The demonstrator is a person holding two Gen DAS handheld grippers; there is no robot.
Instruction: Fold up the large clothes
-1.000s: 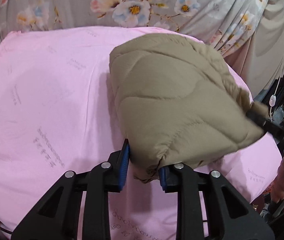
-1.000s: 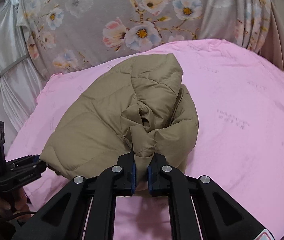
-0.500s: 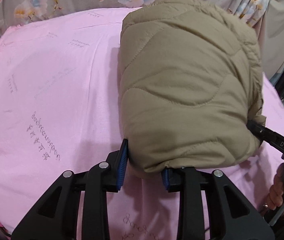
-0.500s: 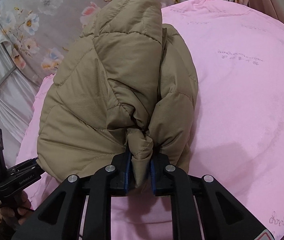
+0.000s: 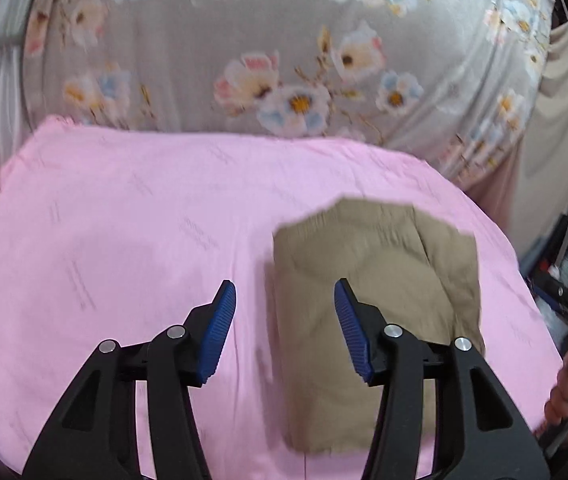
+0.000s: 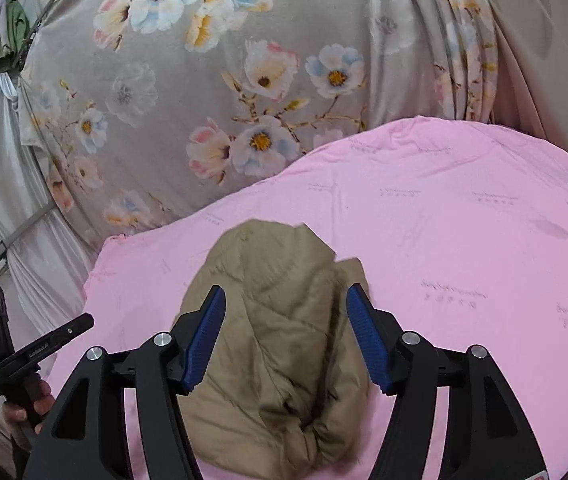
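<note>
Left wrist view is motion-blurred; quilting and seams on the jacket [image 5: 368, 304] are hard to read there. Its near edge runs under the left gripper's [image 5: 284, 330] right finger, so the near right corner is hidden. In the right wrist view the jacket's [image 6: 280, 344] near end is cut off behind the black gripper frame.

Jacket: tan, quilted, puffy, folded into a compact bundle lying on the pink sheet [image 5: 124, 240]. Top face fairly flat in the left view; in the right view a bunched, creased fold sits at the near end.

Left gripper: blue pads wide apart, holding nothing; the jacket's left edge shows between them. Right gripper [image 6: 286, 338]: pads spread wide, nothing clamped, jacket visible between and beyond them.

Room: broad bare pink sheet left of the jacket in the left view, and right and far of it in the right view. Grey floral fabric [image 6: 244, 80] rises along the sheet's far edge. A hand [image 6: 30, 404] grips the other tool's handle at the right view's near-left edge.
</note>
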